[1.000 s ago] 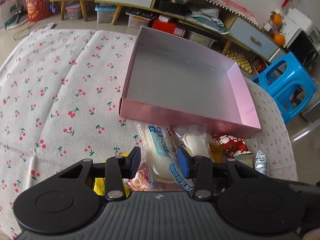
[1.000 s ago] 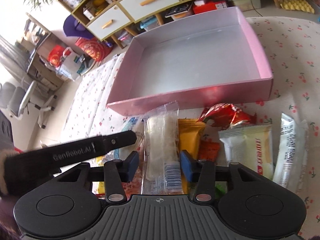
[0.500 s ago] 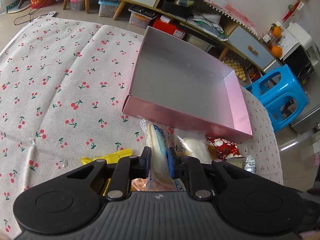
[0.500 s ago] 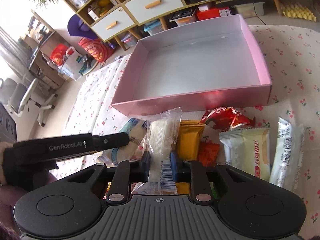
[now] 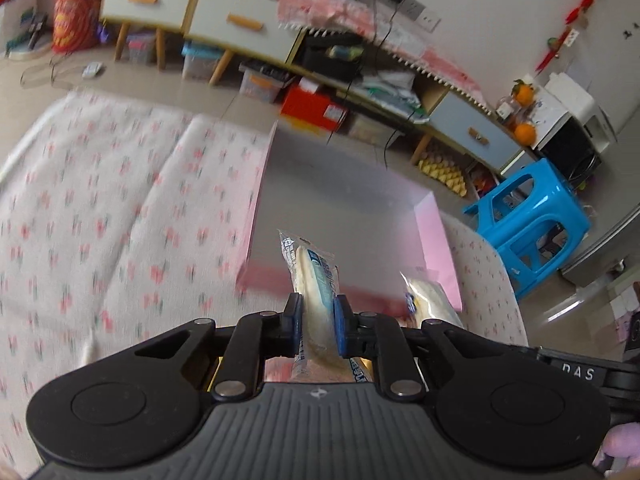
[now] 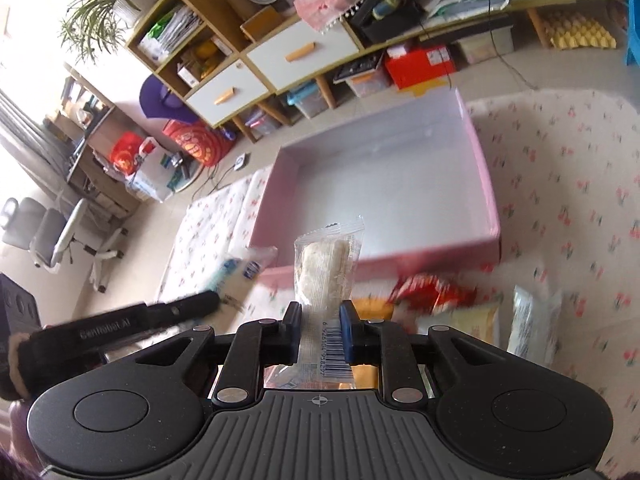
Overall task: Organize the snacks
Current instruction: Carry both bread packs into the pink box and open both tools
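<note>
In the left wrist view, the left gripper (image 5: 316, 322) sits at the lower centre of the frame with its two blue-padded fingers clamped on a blue-printed snack packet (image 5: 314, 276), which stands up edgewise between them and reaches toward the middle of the picture. Behind the packet lies the pink box (image 5: 434, 240), a shallow open tray with a grey inside, resting on the cherry-print cloth (image 5: 120, 208) that fills the left half of the frame; this view is blurred, so finer detail cannot be made out. Just right of the fingers a second clear packet (image 5: 426, 298) shows near the box's front wall. A blue stool (image 5: 532, 216) stands at the right edge. In the right wrist view, the right gripper (image 6: 320, 330) is likewise closed on a clear-wrapped pale snack (image 6: 326, 268), barcode end pinched between the pads, its top rising in front of the box's near wall (image 6: 440, 256). More snacks lie on the cloth at the lower right: a red wrapper (image 6: 432, 288), a yellow-orange pack (image 6: 468, 320) and a silvery packet (image 6: 534, 324). The other gripper's black body (image 6: 120, 324) crosses the left side of that frame, below the box's left corner.
</note>
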`<state>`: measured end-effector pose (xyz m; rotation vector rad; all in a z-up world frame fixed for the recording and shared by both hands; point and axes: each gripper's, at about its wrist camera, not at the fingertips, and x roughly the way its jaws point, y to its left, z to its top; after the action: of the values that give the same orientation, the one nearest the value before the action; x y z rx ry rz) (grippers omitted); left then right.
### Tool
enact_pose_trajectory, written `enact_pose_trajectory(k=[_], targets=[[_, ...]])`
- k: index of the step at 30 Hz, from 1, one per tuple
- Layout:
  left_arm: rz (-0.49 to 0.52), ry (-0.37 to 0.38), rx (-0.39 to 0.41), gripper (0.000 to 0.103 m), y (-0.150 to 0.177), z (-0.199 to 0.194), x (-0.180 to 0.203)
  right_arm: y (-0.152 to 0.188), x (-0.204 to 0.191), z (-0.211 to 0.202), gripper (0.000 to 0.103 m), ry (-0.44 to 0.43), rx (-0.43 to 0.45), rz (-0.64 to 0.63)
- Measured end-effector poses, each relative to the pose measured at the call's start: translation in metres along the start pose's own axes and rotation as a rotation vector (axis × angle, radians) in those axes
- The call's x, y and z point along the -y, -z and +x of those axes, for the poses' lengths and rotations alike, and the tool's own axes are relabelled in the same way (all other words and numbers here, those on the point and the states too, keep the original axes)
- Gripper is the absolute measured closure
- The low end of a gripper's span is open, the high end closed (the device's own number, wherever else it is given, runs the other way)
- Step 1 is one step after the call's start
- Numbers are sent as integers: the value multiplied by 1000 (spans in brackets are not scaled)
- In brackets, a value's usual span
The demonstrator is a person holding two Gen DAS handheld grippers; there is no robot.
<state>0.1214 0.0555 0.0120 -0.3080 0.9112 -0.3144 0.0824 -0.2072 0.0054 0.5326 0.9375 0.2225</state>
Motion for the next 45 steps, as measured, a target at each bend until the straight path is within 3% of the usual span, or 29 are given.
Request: enact_pose_trajectory(k=[5, 14, 22, 35, 39, 41, 43, 45], targets=[[35, 26, 19, 89, -29, 26, 10, -35, 7, 13, 83, 29, 32, 22], [191, -43, 44, 89, -51, 88, 14, -89, 32, 82, 83, 46, 22, 62], [269, -77, 62, 88, -55, 109, 14, -106, 34, 132, 83, 70, 14, -2], [304, -78, 30, 88, -56, 127, 8, -112, 32, 157, 82, 51, -11, -19], [299, -78, 19, 81, -57, 127, 8, -114, 31, 157, 78, 55, -27, -5], [300, -77, 23, 76, -56, 124, 9, -115, 30, 153, 61, 66, -28, 1], [305, -73, 22, 66, -56, 119, 11, -115, 29, 144, 52, 70, -14, 11], [311, -73, 27, 57, -55, 114, 14, -116, 27, 134, 51, 68, -3, 16]])
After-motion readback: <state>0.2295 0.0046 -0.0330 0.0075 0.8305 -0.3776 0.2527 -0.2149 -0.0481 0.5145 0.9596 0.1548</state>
